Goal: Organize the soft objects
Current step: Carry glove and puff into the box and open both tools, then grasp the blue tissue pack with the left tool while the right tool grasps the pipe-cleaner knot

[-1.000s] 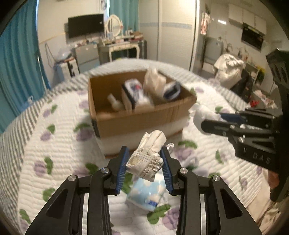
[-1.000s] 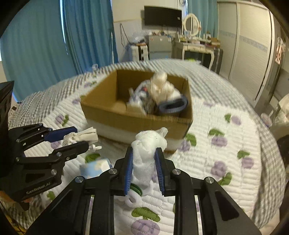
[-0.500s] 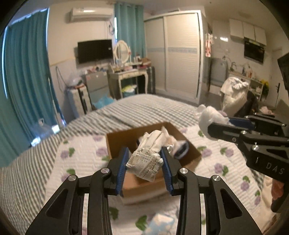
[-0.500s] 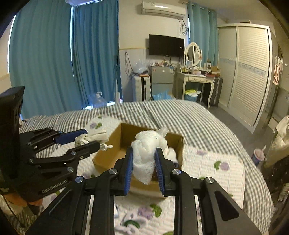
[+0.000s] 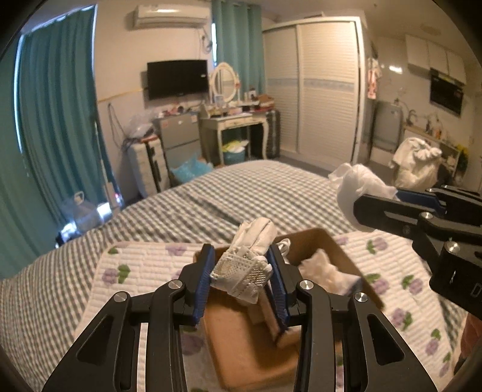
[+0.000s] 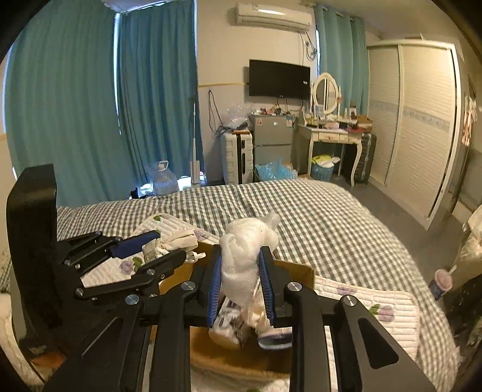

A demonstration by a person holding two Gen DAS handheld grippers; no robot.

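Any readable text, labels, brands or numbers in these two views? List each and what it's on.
No text is readable in either view.
Left claw body, low left in the right wrist view: faint print, too blurred to read.
Packet in the cardboard box: dark print, blurred.
TV: small mark below the screen, too small to read.

- The premises were a home bedroom.
- It held a bed (image 6: 301, 217), wardrobe (image 6: 421, 126), dressing table (image 6: 334, 132), wall TV (image 6: 279, 79), curtains (image 6: 99, 105) and air conditioner (image 6: 272, 13).
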